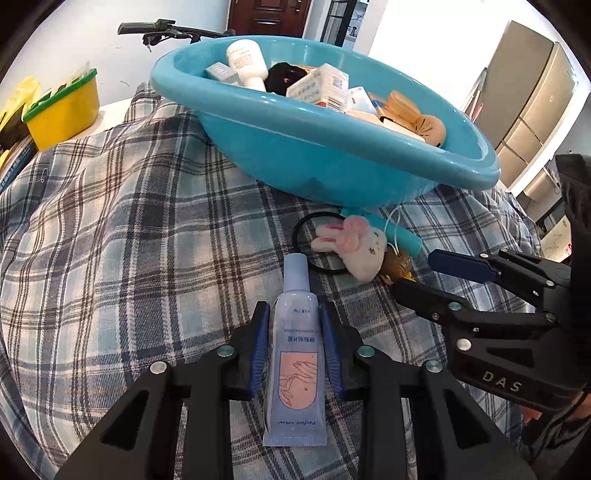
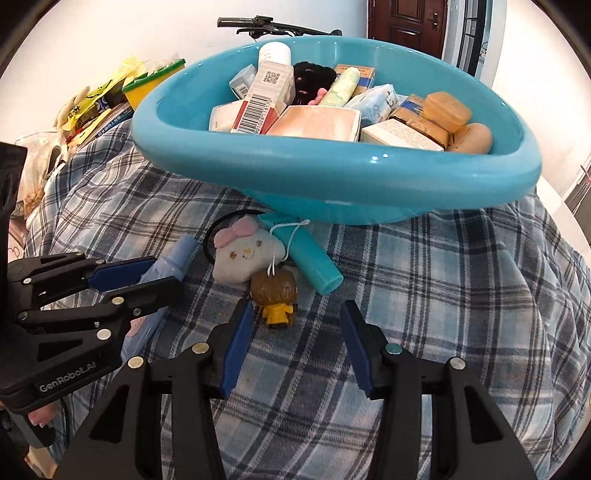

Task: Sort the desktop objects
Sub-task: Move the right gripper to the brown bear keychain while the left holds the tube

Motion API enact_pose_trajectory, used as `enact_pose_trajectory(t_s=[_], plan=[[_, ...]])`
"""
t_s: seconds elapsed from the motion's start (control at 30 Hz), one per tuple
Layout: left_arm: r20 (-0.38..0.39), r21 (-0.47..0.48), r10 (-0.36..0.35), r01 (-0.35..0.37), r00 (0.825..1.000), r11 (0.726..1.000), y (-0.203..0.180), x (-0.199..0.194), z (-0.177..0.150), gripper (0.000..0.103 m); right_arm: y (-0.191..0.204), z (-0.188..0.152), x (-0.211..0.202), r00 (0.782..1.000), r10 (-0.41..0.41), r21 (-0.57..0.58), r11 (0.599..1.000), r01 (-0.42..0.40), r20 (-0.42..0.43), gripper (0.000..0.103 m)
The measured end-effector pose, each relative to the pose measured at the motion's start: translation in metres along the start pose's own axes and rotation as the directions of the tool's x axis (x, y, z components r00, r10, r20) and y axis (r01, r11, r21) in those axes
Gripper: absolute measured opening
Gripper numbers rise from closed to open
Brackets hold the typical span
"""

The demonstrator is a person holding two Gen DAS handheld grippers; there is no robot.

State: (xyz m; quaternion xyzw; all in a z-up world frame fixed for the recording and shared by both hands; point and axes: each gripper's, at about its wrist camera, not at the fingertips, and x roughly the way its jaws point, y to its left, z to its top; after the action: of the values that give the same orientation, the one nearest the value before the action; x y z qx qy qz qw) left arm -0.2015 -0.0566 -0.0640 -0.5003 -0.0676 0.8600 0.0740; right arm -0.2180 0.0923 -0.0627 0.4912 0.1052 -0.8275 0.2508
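My left gripper (image 1: 295, 314) is shut on a pale blue hand-cream tube (image 1: 295, 354) that lies on the plaid cloth (image 1: 129, 240), cap pointing away. My right gripper (image 2: 295, 314) is open and empty, just short of a small brown-haired doll keychain (image 2: 275, 295). Beyond the doll lie a white plush bunny with a pink bow (image 2: 245, 254) on a black hair tie and a teal tube (image 2: 314, 262). The blue basin (image 2: 332, 173) behind them is full of boxes, bottles and soaps. In the left wrist view the right gripper (image 1: 417, 269) shows open beside the bunny (image 1: 354, 243).
A yellow box with a green lid (image 1: 62, 107) and books stand at the far left. Yellow bags and packets (image 2: 92, 99) pile up left of the basin. A bicycle handlebar (image 1: 162, 29) and a door lie behind. A steel fridge (image 1: 535, 103) stands at the right.
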Motion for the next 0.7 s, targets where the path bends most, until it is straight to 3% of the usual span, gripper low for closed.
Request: enact_pose_trajectory(t_s=[0.43, 0.57, 0.7], plan=[[0.01, 0.002, -0.005, 0.005, 1.0, 1.0, -0.001, -0.011, -0.003, 0.03, 0.0, 0.012, 0.013, 1.0, 0.001, -0.02, 1.0, -0.001, -0.006, 0.048], [0.012, 0.0, -0.002, 0.002, 1.0, 1.0, -0.001, -0.012, -0.005, 0.03, 0.001, 0.01, 0.012, 1.0, -0.002, -0.029, 1.0, 0.002, -0.003, 0.03], [0.02, 0.002, -0.004, 0.004, 1.0, 1.0, -0.002, -0.015, -0.006, 0.03, 0.0, 0.006, 0.005, 1.0, 0.001, -0.028, 1.0, -0.001, 0.009, 0.026]])
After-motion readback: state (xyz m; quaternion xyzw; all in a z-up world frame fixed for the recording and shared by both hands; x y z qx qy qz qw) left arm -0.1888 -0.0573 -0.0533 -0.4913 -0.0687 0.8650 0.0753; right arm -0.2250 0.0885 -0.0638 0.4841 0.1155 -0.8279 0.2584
